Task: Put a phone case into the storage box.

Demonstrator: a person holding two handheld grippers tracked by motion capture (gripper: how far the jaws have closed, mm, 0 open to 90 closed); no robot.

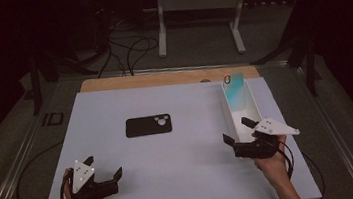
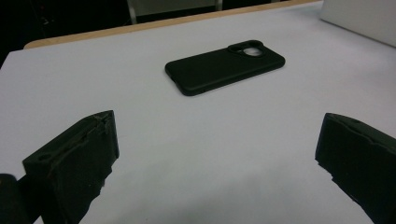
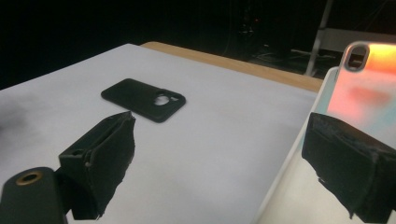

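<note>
A black phone case (image 1: 148,125) lies flat near the middle of the white table top (image 1: 172,170), camera hole to the right; it also shows ahead of the left jaws (image 2: 224,67) and to the left of the right jaws (image 3: 142,99). My left gripper (image 1: 103,169) stands open near the front left edge, nothing between its jaws (image 2: 217,154). My right gripper (image 1: 236,130) is open at the near end of a white tray (image 1: 251,102), one jaw inside it, one outside. In the tray leans a shiny iridescent phone case (image 1: 234,92), pink and teal in the right gripper view (image 3: 369,84).
A wooden strip (image 1: 162,78) runs along the table's far edge. Beyond it a white frame stand (image 1: 199,6) and loose cables (image 1: 128,49) sit on the floor. Open table surface lies between the two grippers.
</note>
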